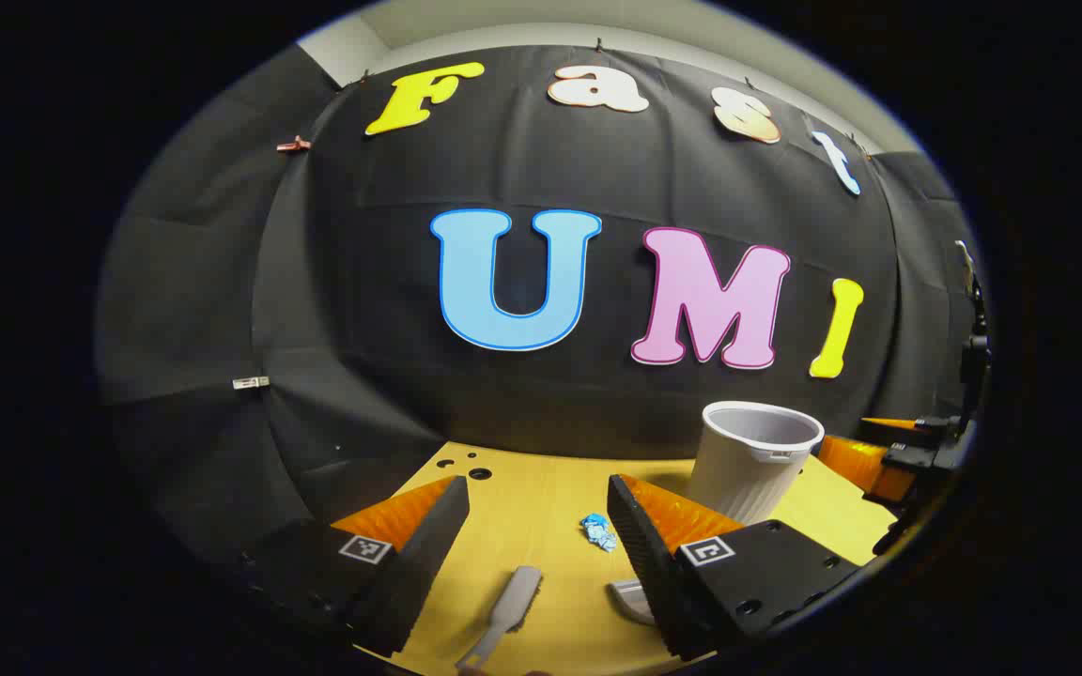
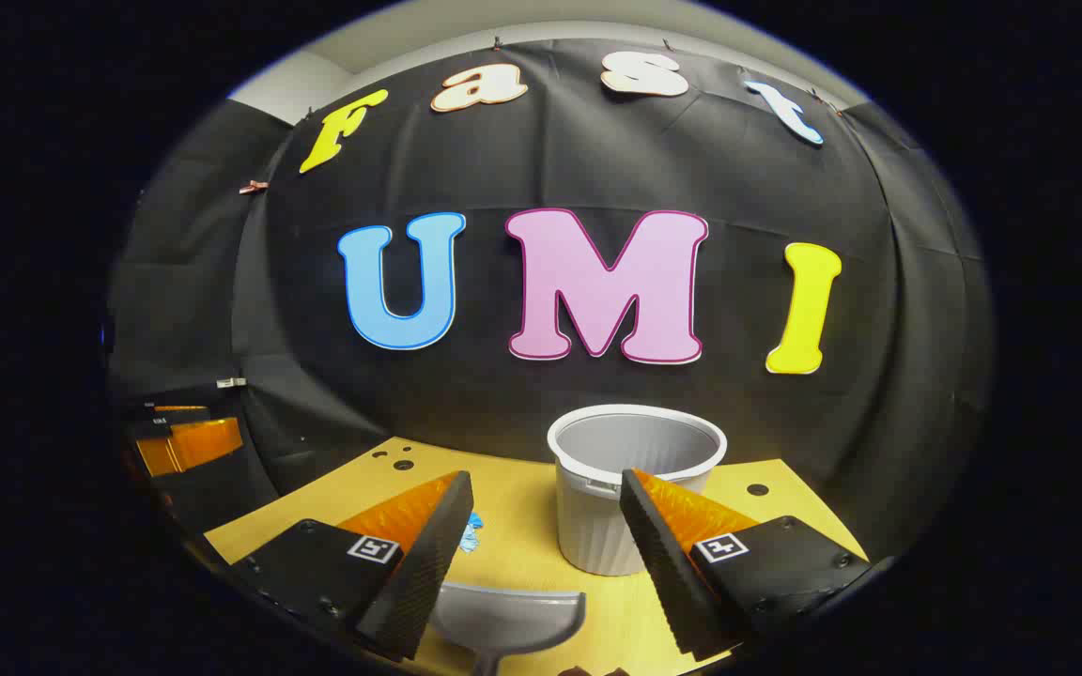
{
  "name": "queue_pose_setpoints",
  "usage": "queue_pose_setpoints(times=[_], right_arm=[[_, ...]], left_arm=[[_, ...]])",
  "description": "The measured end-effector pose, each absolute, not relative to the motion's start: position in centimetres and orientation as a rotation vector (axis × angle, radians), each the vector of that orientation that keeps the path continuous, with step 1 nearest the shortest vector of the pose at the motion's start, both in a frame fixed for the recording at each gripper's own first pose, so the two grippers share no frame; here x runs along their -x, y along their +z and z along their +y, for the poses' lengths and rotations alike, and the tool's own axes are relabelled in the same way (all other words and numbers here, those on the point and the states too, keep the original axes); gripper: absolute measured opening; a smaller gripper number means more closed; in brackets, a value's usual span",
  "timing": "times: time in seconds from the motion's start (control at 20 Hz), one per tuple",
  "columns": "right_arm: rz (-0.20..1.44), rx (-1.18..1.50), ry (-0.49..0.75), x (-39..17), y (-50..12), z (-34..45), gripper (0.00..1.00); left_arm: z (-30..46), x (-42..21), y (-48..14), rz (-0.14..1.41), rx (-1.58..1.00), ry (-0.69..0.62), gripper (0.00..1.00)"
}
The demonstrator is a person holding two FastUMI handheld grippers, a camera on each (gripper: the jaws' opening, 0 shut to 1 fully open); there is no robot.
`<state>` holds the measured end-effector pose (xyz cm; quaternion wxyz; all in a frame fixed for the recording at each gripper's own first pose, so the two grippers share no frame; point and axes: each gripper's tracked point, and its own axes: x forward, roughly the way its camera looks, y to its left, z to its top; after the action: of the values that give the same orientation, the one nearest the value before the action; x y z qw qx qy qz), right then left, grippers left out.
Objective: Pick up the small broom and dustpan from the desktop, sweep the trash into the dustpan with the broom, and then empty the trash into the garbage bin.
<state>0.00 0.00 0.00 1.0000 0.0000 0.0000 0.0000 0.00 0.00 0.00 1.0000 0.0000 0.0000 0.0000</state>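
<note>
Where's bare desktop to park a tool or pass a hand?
Free: the desktop strip between the broom and the back cloth, left of the trash; also right of the garbage bin, toward the table corner. Crowded: the middle, where trash, dustpan and bin sit close.

Both views low over desk (image 1: 541,488), facing wall, sharing bin (image 1: 752,460).
</note>
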Motion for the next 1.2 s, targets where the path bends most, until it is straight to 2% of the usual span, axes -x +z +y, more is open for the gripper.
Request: queue_pose_setpoints(times=[0.4,1.2], right_arm=[[0.046,-0.015,-0.042,1.1,-1.5,1.5,0.98],[0.169,-0.037,-0.036,2.9,-5.2,2.5,0.98]], left_arm=[[1.3,-0.3,-0.9,0.003,-0.035,-0.036,0.96],[2.6,0.2,-6.7,0.178,-0.014,-0.069,0.96]])
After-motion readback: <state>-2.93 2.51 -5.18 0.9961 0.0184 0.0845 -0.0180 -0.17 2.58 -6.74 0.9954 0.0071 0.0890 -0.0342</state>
